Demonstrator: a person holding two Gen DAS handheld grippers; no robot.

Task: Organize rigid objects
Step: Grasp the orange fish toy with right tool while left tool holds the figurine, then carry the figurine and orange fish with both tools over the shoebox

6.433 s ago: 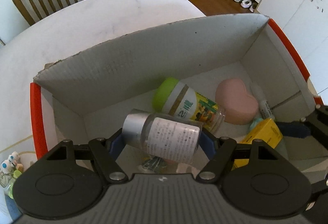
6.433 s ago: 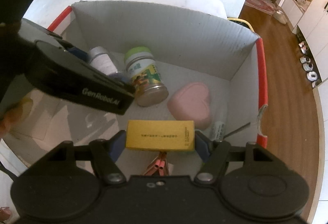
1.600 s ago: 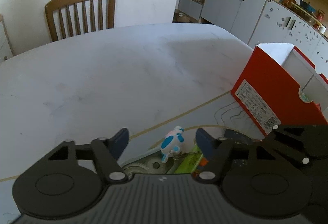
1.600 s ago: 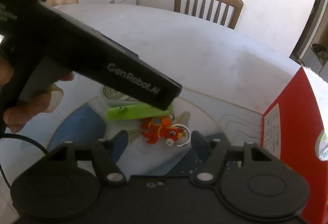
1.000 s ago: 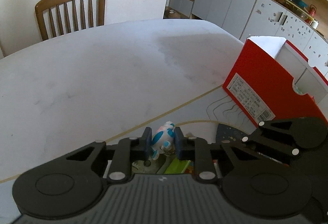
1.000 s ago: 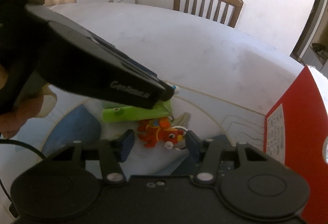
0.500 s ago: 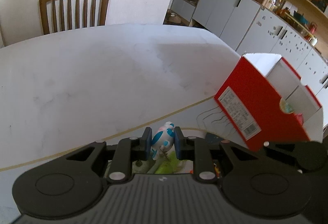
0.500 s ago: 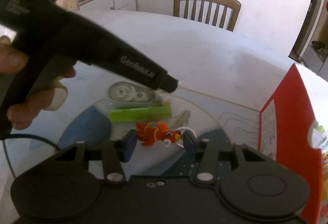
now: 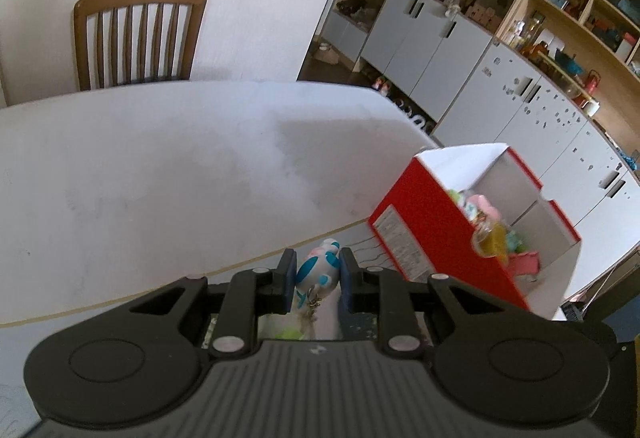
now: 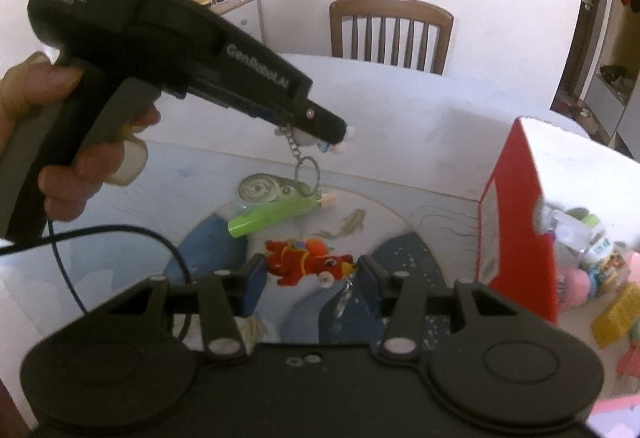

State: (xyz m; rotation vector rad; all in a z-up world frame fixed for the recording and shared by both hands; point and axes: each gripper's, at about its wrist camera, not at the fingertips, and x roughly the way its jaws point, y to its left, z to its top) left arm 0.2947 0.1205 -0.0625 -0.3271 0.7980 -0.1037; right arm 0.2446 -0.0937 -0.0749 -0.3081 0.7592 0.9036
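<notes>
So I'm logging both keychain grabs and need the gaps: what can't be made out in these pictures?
- Right wrist view: red box contents blurred, cut by the edge.
- Left wrist view: the left gripper body hides what lies below the blue-and-white keychain.
- Right wrist view: red keychain's ring is blurred.

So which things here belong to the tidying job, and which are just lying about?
Job: blue-and-white figurine keychain in left gripper; red toy keychain in right gripper; red cardboard box; green tube; round tape dispenser.
Lying about: wooden chair; white cabinets.
</notes>
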